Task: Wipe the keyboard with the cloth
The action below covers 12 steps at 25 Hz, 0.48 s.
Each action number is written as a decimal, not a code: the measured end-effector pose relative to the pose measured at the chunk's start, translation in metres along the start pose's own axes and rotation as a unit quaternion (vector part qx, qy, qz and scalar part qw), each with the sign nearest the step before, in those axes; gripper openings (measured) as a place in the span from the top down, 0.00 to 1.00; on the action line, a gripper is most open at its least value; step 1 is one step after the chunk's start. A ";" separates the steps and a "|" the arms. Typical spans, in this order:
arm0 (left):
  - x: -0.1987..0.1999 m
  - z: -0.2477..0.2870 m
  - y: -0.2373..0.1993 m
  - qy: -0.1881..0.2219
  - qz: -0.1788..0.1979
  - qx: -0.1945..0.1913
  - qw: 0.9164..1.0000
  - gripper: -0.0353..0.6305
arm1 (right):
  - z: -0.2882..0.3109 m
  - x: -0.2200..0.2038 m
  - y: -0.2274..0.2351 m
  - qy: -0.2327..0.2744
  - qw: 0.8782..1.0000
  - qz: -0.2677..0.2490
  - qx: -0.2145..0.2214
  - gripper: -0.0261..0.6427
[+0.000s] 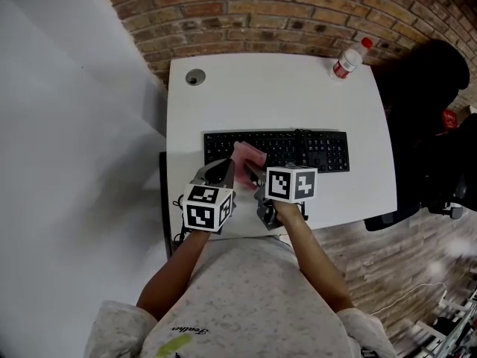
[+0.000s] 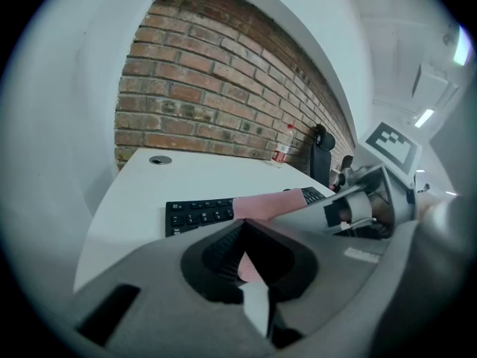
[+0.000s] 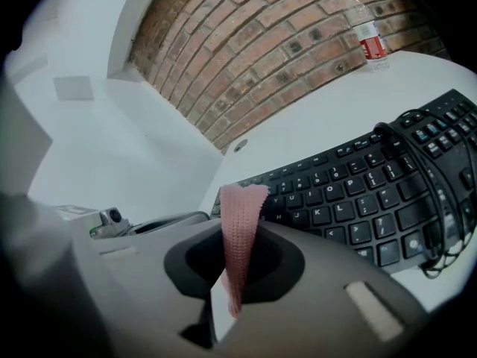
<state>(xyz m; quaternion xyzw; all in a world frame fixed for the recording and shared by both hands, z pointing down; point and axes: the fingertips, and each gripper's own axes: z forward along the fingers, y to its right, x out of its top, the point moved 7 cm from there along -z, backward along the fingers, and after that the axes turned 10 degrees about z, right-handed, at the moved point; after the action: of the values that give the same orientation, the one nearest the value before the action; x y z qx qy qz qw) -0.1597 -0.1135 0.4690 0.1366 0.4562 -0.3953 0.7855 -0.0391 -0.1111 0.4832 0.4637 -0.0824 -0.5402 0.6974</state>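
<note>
Left gripper (image 1: 221, 171) and right gripper (image 1: 252, 176) are each clamped tight on the pink cloth (image 1: 249, 155), which lies across the keyboard's (image 1: 320, 151) left end, at 8 o'clock from the desk's (image 1: 283, 95) centre

You have little to read here. On the black full-size keyboard (image 3: 358, 200) just ahead of your right gripper (image 3: 237, 248), the keys carry white legends, but they are too blurred to spell out. The clear plastic bottle with a red cap (image 3: 363, 27), well beyond that gripper and past the keyboard, wears a red label whose white print is too small to read. The marker cube (image 1: 207, 207) on your left gripper (image 1: 220, 170) and the marker cube (image 1: 291, 183) on your right one show black-and-white square patterns rather than letters. Behind both grippers, on your pale speckled shirt (image 1: 253, 297), a dark cursive word (image 1: 189, 331) stands too small to make out.
</note>
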 end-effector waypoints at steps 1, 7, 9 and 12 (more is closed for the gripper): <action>0.002 0.003 0.003 0.000 0.001 -0.001 1.000 0.96 | -0.003 0.002 0.003 0.001 1.000 0.001 -0.001 0.93; 0.011 0.017 0.025 0.002 0.009 -0.007 1.000 0.96 | -0.023 0.010 0.020 0.008 1.000 -0.004 -0.008 0.93; 0.013 0.021 0.031 0.003 0.011 -0.010 1.000 0.96 | -0.028 0.012 0.026 0.010 1.000 -0.005 -0.010 0.93; 0.016 0.026 0.040 0.004 0.014 -0.012 1.000 0.96 | -0.037 0.015 0.034 0.016 1.000 -0.003 -0.014 0.93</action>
<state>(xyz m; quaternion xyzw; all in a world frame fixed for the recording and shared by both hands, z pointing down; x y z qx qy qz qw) -0.1102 -0.1101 0.4642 0.1350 0.4618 -0.3779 0.7910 0.0123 -0.1036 0.4818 0.4626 -0.0625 -0.5356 0.7037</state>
